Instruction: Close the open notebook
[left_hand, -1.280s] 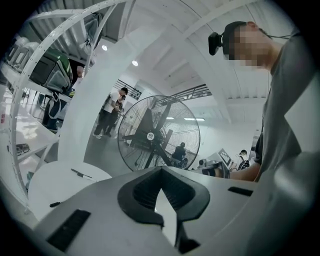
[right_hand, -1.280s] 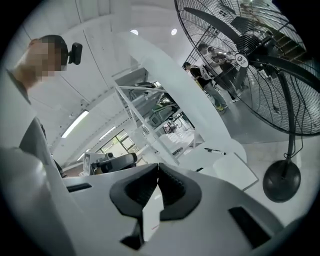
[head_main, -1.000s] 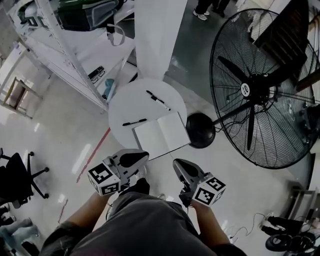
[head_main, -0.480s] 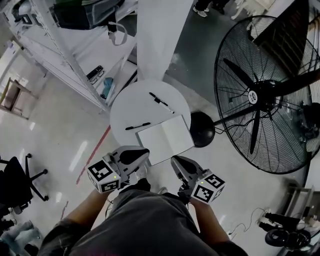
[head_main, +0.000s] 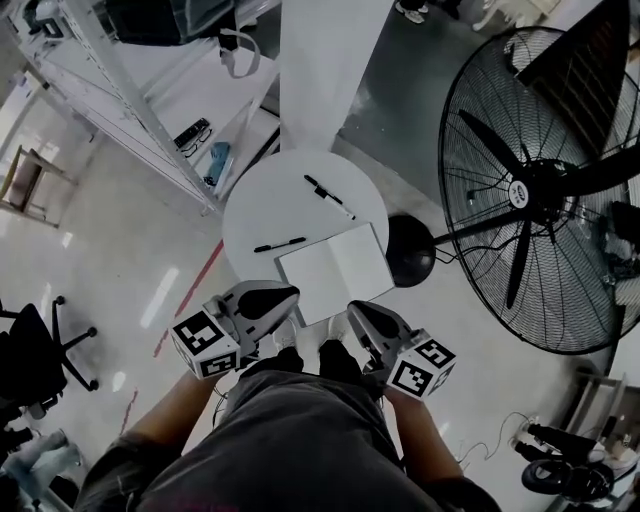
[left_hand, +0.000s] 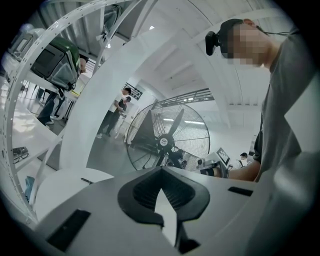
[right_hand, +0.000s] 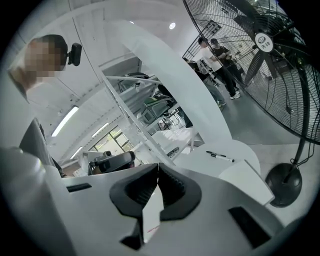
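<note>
Right now, to your right, the large black wire-caged floor fan (head_main: 540, 190) stands with its round base just beside the table. At the far left runs the white metal shelving rack (head_main: 110, 90). Between them, straight ahead of you, is the small round white table (head_main: 260, 195). The open white notebook (head_main: 335, 268) lies flat on the table's near right part, blank pages up, its near corner jutting past the rim. Your left gripper (head_main: 288, 293) and right gripper (head_main: 352, 310) sit side by side on the near side of the table, tips aimed at the notebook's near edge. Each has its jaws pressed together with nothing between them. The far black pen (head_main: 328, 197) lies beyond the notebook. The left black pen (head_main: 280, 244) lies just beside the notebook's far left corner.
</note>
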